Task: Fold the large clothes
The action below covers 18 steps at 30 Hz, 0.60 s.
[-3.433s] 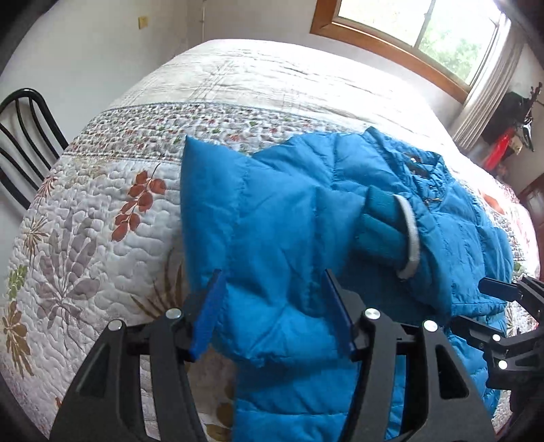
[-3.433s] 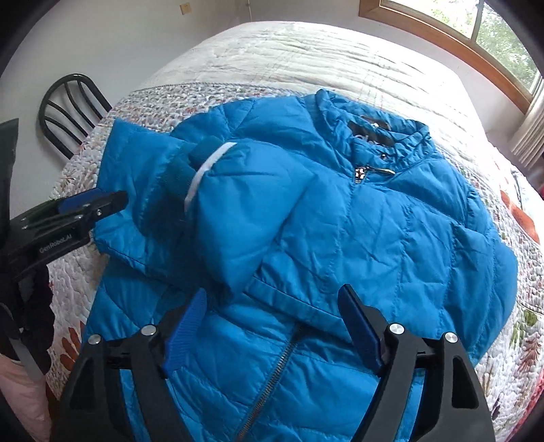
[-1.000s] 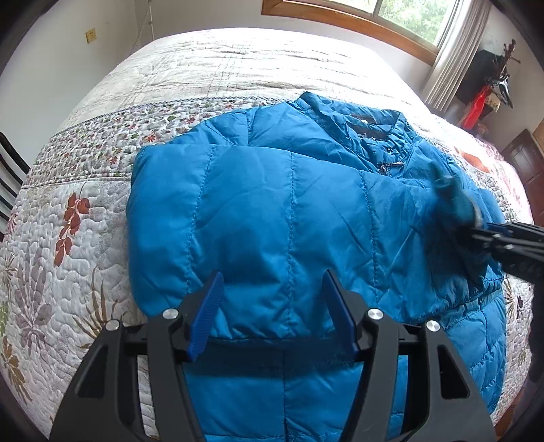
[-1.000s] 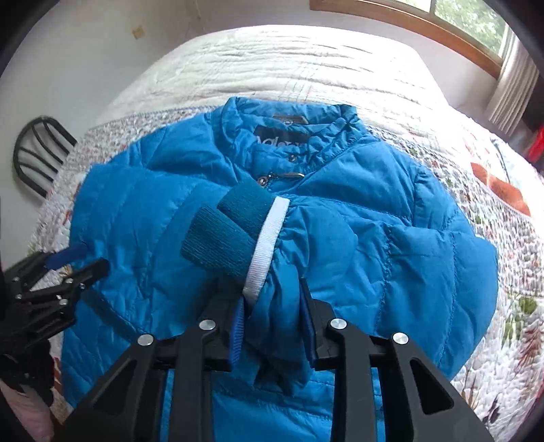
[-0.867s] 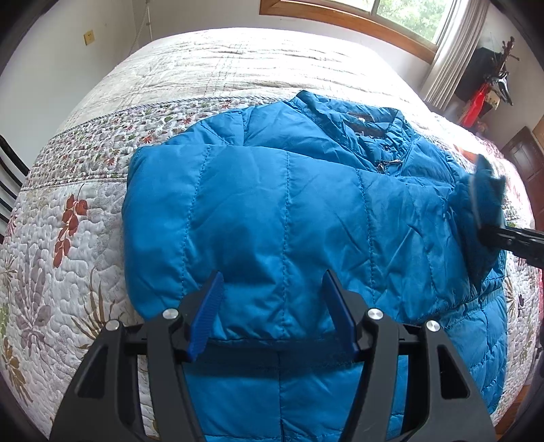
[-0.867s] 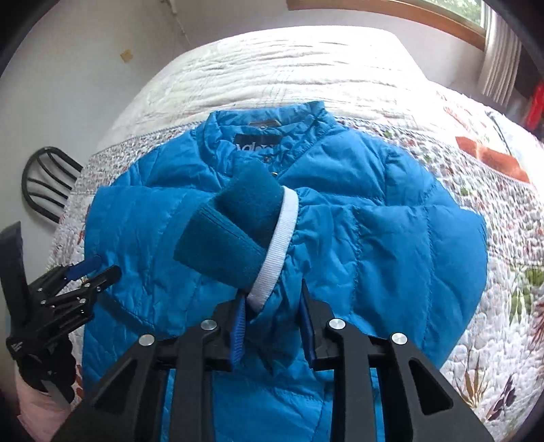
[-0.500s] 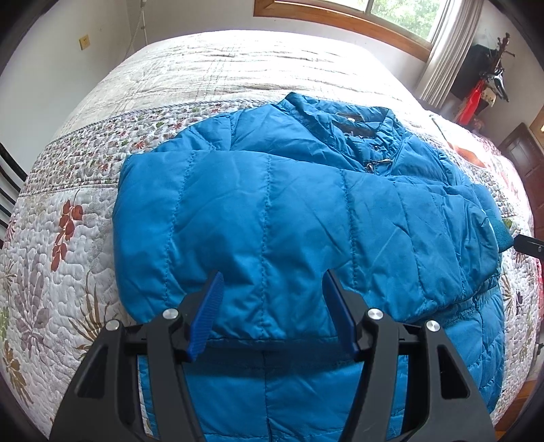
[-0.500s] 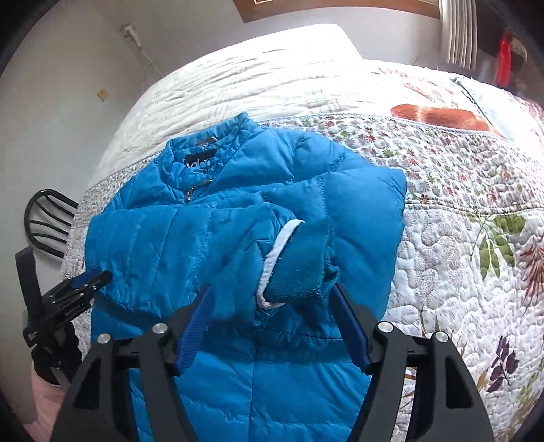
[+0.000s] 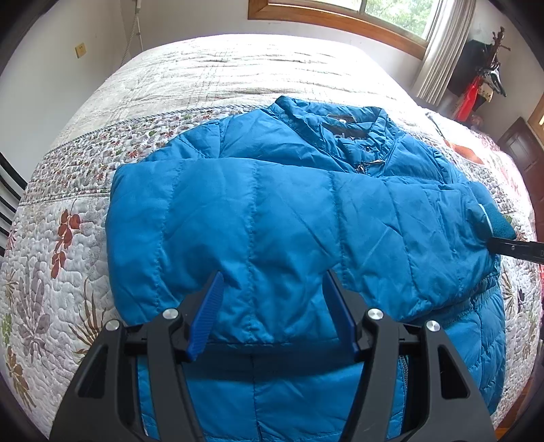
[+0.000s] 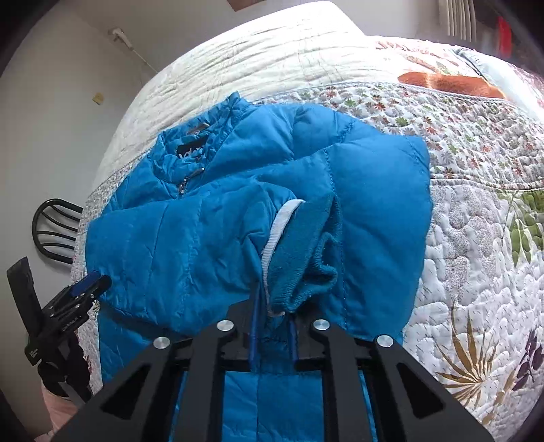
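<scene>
Directly ahead of the left gripper (image 9: 272, 312) and under both of its fingers lies the blue puffer jacket (image 9: 292, 217), spread front-up on the quilted bedspread (image 9: 64, 258), its collar (image 9: 336, 119) at the far end and its hem running back beneath the gripper's body. The left gripper's jaws stand spread apart, the blue pads to either side of a swell of jacket fabric without visibly pressing on it. One sleeve (image 9: 258, 210) is laid across the chest, running from the gripper's left over to its right, where the knitted cuff (image 9: 499, 224) ends at the jacket's far right edge. There the right gripper (image 10: 273, 335) has its jaws drawn close together; they have just been closing, and between them is pinched the sleeve end right behind the cuff (image 10: 299, 258), whose white band (image 10: 275, 238) and teal ribbing bunch up just beyond the pads. From the right gripper, the collar sits ahead and to the left, the folded sleeve stretches away to the left, and the floral quilt lies open to the right. The left gripper shows at the right gripper's far left, low over the jacket's side. A black chair (image 10: 54, 227) stands beyond it against the wall, and a window (image 9: 343, 13) is above the far end of the bed.
</scene>
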### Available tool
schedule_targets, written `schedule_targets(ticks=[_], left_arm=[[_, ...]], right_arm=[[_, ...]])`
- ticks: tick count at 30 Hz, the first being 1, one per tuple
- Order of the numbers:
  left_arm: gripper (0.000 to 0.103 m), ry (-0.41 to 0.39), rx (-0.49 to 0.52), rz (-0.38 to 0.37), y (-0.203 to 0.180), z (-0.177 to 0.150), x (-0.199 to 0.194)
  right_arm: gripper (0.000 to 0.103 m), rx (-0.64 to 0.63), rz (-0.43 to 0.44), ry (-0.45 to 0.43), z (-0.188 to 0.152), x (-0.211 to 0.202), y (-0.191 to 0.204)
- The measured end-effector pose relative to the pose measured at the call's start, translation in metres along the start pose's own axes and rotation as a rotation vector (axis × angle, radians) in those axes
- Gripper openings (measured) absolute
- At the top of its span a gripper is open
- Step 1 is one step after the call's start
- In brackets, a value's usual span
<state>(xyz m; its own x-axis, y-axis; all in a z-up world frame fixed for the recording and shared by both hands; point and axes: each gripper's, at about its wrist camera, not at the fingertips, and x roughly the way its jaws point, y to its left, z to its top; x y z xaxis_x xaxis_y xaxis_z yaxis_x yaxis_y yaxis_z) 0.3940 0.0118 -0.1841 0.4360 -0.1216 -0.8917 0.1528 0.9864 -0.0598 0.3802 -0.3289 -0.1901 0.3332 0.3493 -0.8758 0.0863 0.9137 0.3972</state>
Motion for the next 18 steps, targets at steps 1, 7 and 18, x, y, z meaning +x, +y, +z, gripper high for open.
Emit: schedule_targets(ticks=[1, 7, 18], left_arm=[[0.061, 0.001, -0.001, 0.001, 0.001, 0.0, 0.001], [0.061, 0.025, -0.006, 0.014, 0.003, -0.004, 0.014], [0.061, 0.005, -0.025, 0.03, 0.0, -0.005, -0.003]], right_arm=[[0.012, 0.004, -0.02, -0.001, 0.0, -0.001, -0.002], [0.012, 0.009, -0.064, 0.043, 0.0, 0.017, -0.008], [0.025, -0.103, -0.256, -0.043, -0.007, -0.019, 0.022]])
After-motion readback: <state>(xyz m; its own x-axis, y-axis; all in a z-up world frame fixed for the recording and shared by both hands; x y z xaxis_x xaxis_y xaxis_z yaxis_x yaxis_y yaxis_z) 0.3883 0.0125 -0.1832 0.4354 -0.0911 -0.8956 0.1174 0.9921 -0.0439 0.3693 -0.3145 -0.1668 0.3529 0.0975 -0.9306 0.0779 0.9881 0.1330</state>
